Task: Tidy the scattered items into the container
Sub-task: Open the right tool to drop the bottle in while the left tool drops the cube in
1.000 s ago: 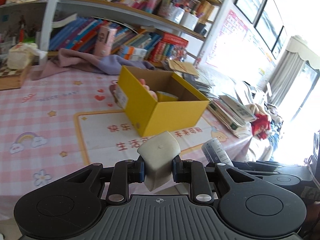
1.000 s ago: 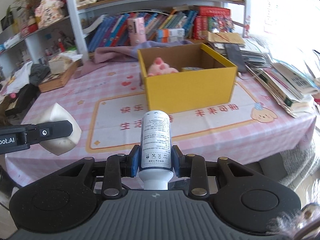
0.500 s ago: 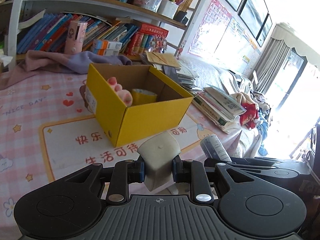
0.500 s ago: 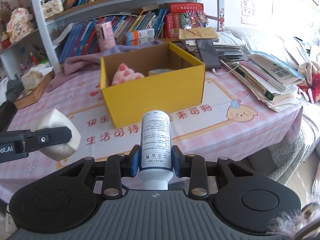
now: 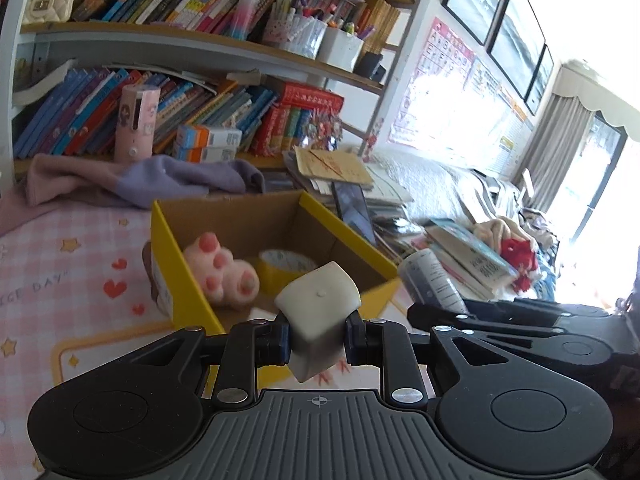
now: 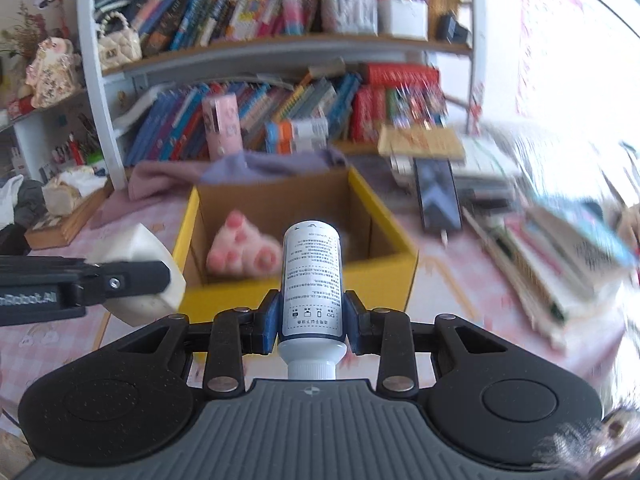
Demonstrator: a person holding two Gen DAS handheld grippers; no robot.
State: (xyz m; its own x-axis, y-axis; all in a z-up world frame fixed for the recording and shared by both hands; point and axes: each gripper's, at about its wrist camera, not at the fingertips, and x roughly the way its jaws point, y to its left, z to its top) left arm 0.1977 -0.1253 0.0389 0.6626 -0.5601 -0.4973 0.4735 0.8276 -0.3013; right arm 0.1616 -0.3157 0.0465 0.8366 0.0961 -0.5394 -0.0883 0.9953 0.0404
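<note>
Left gripper (image 5: 316,338): clamped on a cream block (image 5: 318,304), both pads pressed against its sides.
Right gripper (image 6: 311,322): clamped on a white bottle (image 6: 311,276), cap end toward the camera, printed label facing up.
Container: yellow cardboard box (image 6: 296,290), open-topped, resting on the pink checked tablecloth (image 5: 72,280).
Box contents: 1 pink paw plush (image 5: 222,276); 1 yellow tape roll (image 5: 286,266).
Item position: block and bottle were held at the box's near side; whether over the rim is uncertain, as the right view was blurred.
</note>
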